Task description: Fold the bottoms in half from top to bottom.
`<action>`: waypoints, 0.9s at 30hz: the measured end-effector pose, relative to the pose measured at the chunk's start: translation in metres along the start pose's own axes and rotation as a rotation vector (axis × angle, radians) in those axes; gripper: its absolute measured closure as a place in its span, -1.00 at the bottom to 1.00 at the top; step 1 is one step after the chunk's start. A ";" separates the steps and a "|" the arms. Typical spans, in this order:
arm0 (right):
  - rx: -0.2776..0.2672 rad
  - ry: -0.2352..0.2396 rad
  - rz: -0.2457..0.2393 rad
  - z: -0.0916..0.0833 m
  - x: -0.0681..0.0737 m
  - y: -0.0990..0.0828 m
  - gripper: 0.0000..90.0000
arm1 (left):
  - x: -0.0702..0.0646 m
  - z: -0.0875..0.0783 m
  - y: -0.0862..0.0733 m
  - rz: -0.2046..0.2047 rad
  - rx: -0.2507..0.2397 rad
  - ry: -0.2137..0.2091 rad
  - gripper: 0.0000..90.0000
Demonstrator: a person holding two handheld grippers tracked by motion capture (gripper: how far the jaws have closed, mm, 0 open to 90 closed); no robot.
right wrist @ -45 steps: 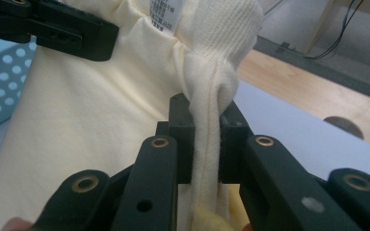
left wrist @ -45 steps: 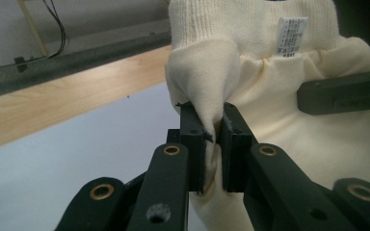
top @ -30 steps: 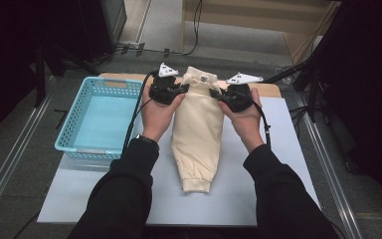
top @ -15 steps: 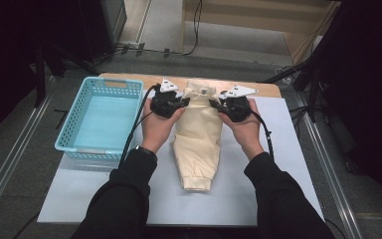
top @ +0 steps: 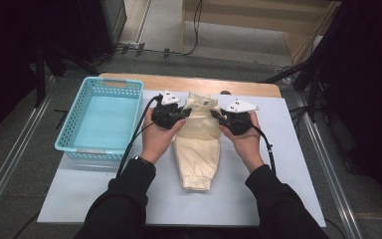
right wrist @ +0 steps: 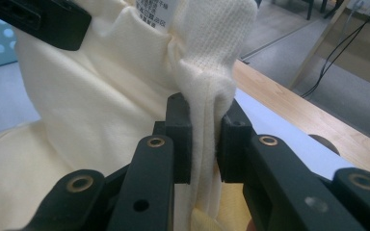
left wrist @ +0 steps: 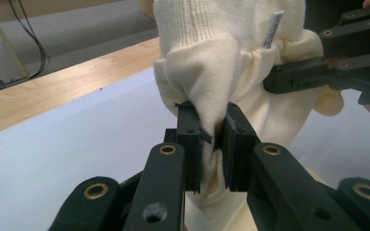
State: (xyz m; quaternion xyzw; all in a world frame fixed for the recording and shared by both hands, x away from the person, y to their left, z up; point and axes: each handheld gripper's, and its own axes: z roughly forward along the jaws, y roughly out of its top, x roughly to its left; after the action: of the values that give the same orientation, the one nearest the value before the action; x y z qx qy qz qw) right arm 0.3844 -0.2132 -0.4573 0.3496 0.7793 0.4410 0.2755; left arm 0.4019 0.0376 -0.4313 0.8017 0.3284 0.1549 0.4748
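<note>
Folding step: left gripper (left wrist: 207,144) and right gripper (right wrist: 203,139) each pinch cream garment (top: 201,144); next, a level carry toward its hem seems likely.

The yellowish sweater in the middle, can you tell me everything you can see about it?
The sweater is cream, soft knit cloth with ribbed edges and a small white label near its far end. It lies lengthwise on the white sheet covering the table, right of the blue basket, with a ribbed cuff or hem nearest the person. Its far end is lifted and bunched: the left gripper pinches one fold, the right gripper pinches another.
</note>
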 end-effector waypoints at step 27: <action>-0.047 0.052 -0.005 -0.046 0.052 -0.043 0.69 | -0.030 -0.032 -0.047 0.019 -0.002 -0.087 0.64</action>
State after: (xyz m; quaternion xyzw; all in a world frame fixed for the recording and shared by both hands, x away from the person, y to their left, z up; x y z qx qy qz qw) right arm 0.3063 -0.2107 -0.4804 0.3294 0.7767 0.4673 0.2644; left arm 0.3442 0.0545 -0.4543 0.8102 0.2998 0.1247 0.4880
